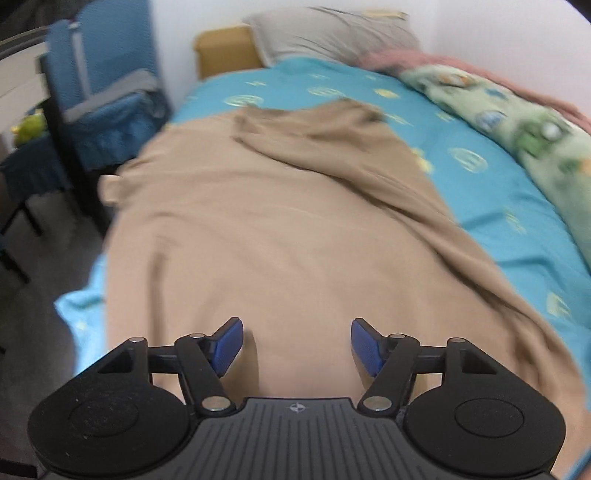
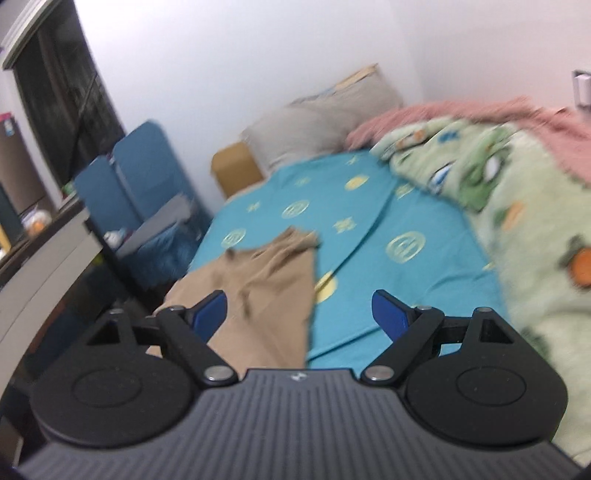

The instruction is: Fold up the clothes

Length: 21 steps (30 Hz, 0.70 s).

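A tan garment (image 1: 280,229) lies spread on the blue patterned bedsheet (image 1: 480,177), with one part folded over near its far end. My left gripper (image 1: 297,343) is open and empty, hovering above the garment's near end. In the right wrist view the garment (image 2: 266,291) lies to the left on the bedsheet (image 2: 406,236). My right gripper (image 2: 299,317) is open and empty, held above the bed over the garment's right edge.
A green cartoon-print blanket (image 2: 517,221) and a pink blanket (image 2: 480,110) lie along the bed's right side by the wall. A grey pillow (image 1: 332,33) and a cardboard box (image 1: 225,48) sit at the head. A blue chair (image 1: 107,85) stands left of the bed.
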Tool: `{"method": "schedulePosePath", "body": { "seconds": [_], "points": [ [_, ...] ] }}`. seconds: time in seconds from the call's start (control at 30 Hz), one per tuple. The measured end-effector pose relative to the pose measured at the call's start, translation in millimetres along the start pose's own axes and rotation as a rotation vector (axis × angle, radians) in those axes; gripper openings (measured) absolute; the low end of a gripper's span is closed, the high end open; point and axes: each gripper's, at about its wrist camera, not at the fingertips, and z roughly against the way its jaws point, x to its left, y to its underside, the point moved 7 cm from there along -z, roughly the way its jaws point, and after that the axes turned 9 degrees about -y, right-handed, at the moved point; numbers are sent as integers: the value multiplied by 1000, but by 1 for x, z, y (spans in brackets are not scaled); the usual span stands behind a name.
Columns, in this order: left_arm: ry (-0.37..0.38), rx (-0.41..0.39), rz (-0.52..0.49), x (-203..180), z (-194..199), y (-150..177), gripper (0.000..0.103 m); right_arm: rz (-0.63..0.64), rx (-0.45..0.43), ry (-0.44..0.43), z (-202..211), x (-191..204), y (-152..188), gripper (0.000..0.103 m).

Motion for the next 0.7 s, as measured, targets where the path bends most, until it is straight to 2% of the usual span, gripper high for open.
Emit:
{"method": "schedulePosePath", "body": {
  "seconds": [0.03,0.1,0.17,0.2,0.37,0.43,0.5,0.57,0.67,0.7],
  "points": [
    [41,16,-9,-14,5,2,57,-1,-13,14,3,-9,-2,87],
    [128,53,-16,-42,14,6,37,-6,-35,41,9,-28,-6,87],
    [224,106,7,-70,23,11,27,-45,-38,59,8,-47,-9,87],
    [268,123,9,-85,28,14,25,-75,-36,66,6,-56,-9,87],
    [416,171,-51,-159,48,30,26,-157,-26,51,0,-79,-5,87],
    [418,180,-102,-180,46,40,31,-161,-26,51,-1,-83,-3,87],
    [412,195,-148,-192,40,50,45,-169,-23,44,-3,-85,-2,87],
    [417,200,-180,-199,38,58,50,-187,-24,34,-4,-87,-2,87],
    [406,170,-221,-201,39,63,50,-200,-20,24,-5,-86,0,87],
    [394,158,-240,-200,40,65,42,-200,-17,23,-7,-85,1,87]
  ]
}}
